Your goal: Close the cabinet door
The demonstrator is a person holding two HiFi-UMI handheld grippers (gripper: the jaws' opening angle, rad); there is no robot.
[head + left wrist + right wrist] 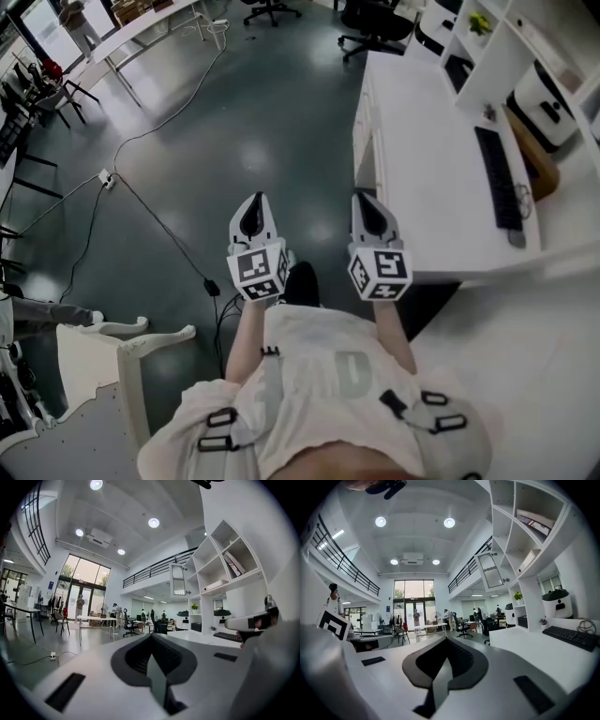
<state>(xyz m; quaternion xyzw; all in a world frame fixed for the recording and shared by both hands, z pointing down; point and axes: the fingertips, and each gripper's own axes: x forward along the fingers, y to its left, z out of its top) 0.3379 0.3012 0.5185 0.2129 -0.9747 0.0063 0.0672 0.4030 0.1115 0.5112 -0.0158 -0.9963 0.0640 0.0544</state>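
Observation:
The cabinet door [490, 571] is a glass-paned leaf standing open from the upper part of the white shelf unit [520, 541], far ahead and high. The left gripper view shows the same door [178, 579] swung out. In the head view, my left gripper [253, 202] and right gripper [367, 199] are held side by side in front of my chest, over the dark floor, pointing roughly level. Both are shut with nothing between the jaws: the left gripper [152, 637] and the right gripper [446, 639] each show their jaws meeting. Neither is near the door.
A long white desk [422, 159] runs along my right with a black keyboard [497, 178]. The shelf unit [487, 37] rises behind it. Office chairs [375, 28] stand further on. A cable with a power strip [108, 178] crosses the floor. White furniture [122, 342] stands at lower left.

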